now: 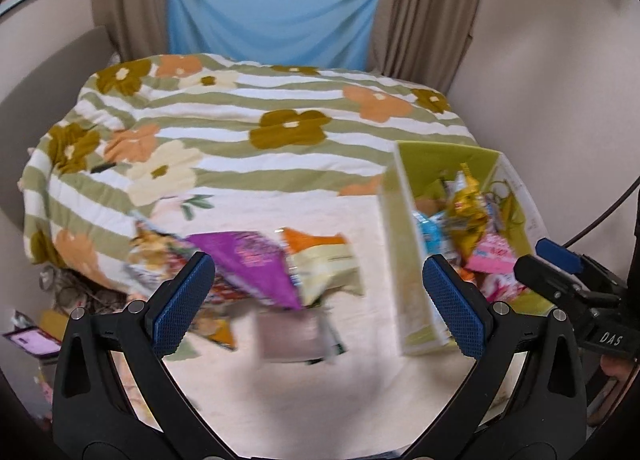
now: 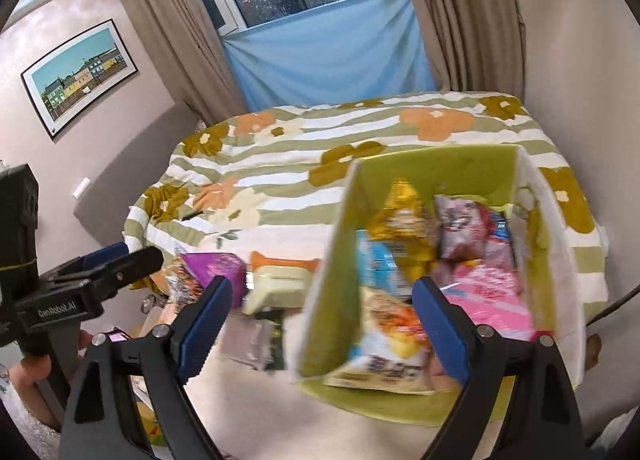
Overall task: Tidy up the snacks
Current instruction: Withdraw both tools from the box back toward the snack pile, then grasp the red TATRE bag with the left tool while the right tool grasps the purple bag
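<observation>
Item: loose snack packets, lot on bed.

Location — a small heap near the bed's near edge, left of the box: purple packet (image 1: 256,260), cream-and-orange packet (image 1: 324,264), a printed multicolour packet (image 1: 156,256) at the heap's left, and a pale flat sachet (image 1: 288,334) nearest the edge. All lie on a cream cloth over the flowered blanket (image 1: 240,132).

Destination: green-lined box (image 2: 436,168), open-topped, toward the bed's right edge, already holding a gold packet (image 2: 404,212), blue packet (image 2: 376,264), pink packet (image 2: 492,292) and others, piled loosely.

Handling, as judged: light, soft, air-filled film bags; glossy, so likely slippery; contents probably crushable. Best taken by a crimped end seal or a flat corner, not across the puffed middle. The purple packet overlaps its neighbours — lifting it could drag them.

Appearance: bright printed foil; lettering too blurred to read.

Tools: left tool (image 1: 318,298) spread wide, nothing between its blue pads, aimed down at the heap. Right tool (image 2: 322,324) likewise wide and empty, aimed over the box's near left wall.
</observation>
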